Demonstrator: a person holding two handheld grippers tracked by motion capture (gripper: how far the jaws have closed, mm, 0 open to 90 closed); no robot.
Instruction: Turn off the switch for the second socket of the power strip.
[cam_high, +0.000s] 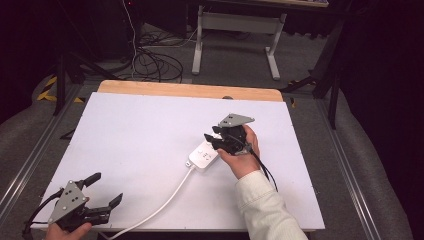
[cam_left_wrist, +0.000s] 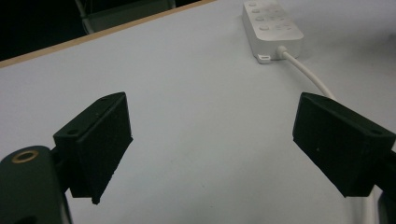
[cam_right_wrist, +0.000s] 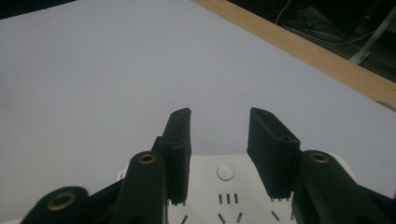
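Note:
A white power strip (cam_high: 202, 156) lies on the white board (cam_high: 130, 135), right of the middle. Its white cable (cam_high: 165, 200) runs toward the near left edge. My right gripper (cam_high: 212, 135), held in a hand with a pale sleeve, hovers over the strip's far end. In the right gripper view its jaws (cam_right_wrist: 219, 140) stand apart with nothing between them, and the strip's socket face (cam_right_wrist: 226, 196) sits just beneath. My left gripper (cam_high: 107, 188) is at the near left corner, wide open (cam_left_wrist: 210, 140) and empty. It faces the strip (cam_left_wrist: 273, 28) and cable (cam_left_wrist: 308, 74).
A wooden table edge (cam_high: 190, 90) shows beyond the board's far side. Loose cables (cam_high: 150, 60) and a white desk frame (cam_high: 200, 45) are on the floor behind. Metal rails (cam_high: 30, 160) run along both sides of the table.

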